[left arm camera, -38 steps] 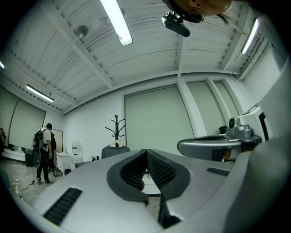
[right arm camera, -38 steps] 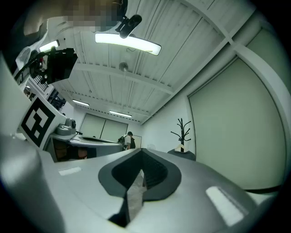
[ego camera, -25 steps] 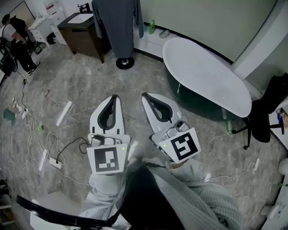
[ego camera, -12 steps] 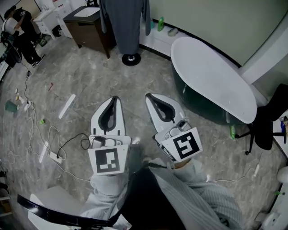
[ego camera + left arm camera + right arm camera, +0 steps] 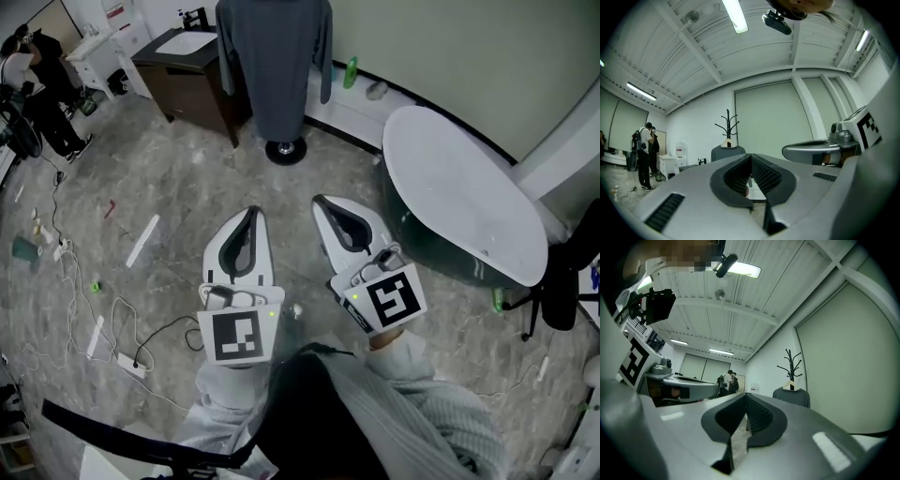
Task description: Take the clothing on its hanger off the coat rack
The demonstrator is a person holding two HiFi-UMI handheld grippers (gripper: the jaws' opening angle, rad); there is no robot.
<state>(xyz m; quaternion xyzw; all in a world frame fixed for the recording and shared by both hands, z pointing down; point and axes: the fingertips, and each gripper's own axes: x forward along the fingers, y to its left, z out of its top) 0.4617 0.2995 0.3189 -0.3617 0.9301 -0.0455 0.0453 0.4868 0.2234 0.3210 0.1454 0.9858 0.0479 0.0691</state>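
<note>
Change against the two earlier head-view frames: grey sweater (image 5: 275, 56) and the round base of the coat rack (image 5: 285, 150) now sit lower and further right in the picture. The sweater shows larger, with more of its upper part in frame. White oval table (image 5: 459, 187) has slid toward the right edge, and dark cabinet (image 5: 187, 75) has shifted right as well. Left gripper (image 5: 251, 214) and right gripper (image 5: 322, 201) keep the same side-by-side pose low in the view, both pointing toward the rack and well apart from it. Jaws unchanged: each pair is pressed together with nothing between the pads, as the left gripper view and the right gripper view both confirm.

Sweater: plain mid-grey, long sleeves. It hangs straight down on a pale hanger (image 5: 727, 144) from the black coat rack. The rack stands on the marbled floor (image 5: 187, 187) near the pale wall (image 5: 450, 47), between cabinet and table. Sleeves drop along both sides of the body; the hem ends a little above the base. In both gripper views the rack's branching hooks rise above the hanger, and only the shoulders and upper chest of the sweater clear the gripper body. Which hook carries the hanger I cannot tell.

Also in view: a person (image 5: 37, 84) standing at far left, and cables (image 5: 122, 319) loose on the floor.
</note>
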